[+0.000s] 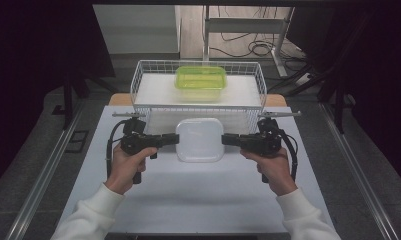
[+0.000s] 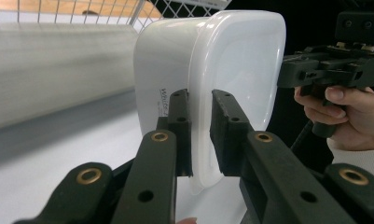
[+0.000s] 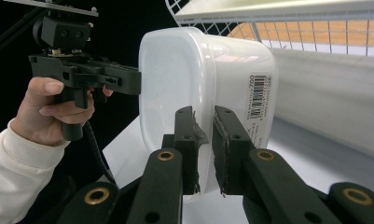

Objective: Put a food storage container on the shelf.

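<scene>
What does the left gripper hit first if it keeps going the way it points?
The white container itself: the left gripper already has its jaws around the rim. Beyond it, in line, is the right gripper, clamped on the opposite rim.

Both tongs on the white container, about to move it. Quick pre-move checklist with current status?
1. Left tongs clamped on the rim of the white container: ok, a jaw on each side of the rim.
2. Right tongs clamped on the opposite rim: ok, same.
3. Grips on opposite sides: ok, in the high view the container sits between them.
4. Container lifted off the table: cannot tell.
5. Wire basket has free room: ok, the green container sits at its middle, with space either side.
6. Container empty: cannot tell, walls are opaque.
</scene>
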Action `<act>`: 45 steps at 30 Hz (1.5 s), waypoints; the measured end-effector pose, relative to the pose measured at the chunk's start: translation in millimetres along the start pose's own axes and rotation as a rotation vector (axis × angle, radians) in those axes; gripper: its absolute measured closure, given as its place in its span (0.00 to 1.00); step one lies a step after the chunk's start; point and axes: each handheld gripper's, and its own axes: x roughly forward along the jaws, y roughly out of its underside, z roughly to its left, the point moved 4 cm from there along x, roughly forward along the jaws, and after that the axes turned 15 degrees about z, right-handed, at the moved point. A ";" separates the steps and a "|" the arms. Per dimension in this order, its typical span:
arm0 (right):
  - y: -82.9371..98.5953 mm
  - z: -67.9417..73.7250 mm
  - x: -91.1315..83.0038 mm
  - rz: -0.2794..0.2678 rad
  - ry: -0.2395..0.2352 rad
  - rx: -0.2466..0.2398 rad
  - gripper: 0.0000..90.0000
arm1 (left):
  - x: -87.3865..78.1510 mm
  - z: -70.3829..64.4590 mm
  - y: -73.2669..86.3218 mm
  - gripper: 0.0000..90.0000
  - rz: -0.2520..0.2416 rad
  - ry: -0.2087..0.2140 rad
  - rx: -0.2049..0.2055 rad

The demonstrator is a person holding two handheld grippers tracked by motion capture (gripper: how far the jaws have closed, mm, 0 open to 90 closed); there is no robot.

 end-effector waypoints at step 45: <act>-93.0 7.8 -37.5 -0.079 0.042 -0.046 0.89 | -41.6 -14.2 -100.1 0.87 -0.062 -0.032 0.060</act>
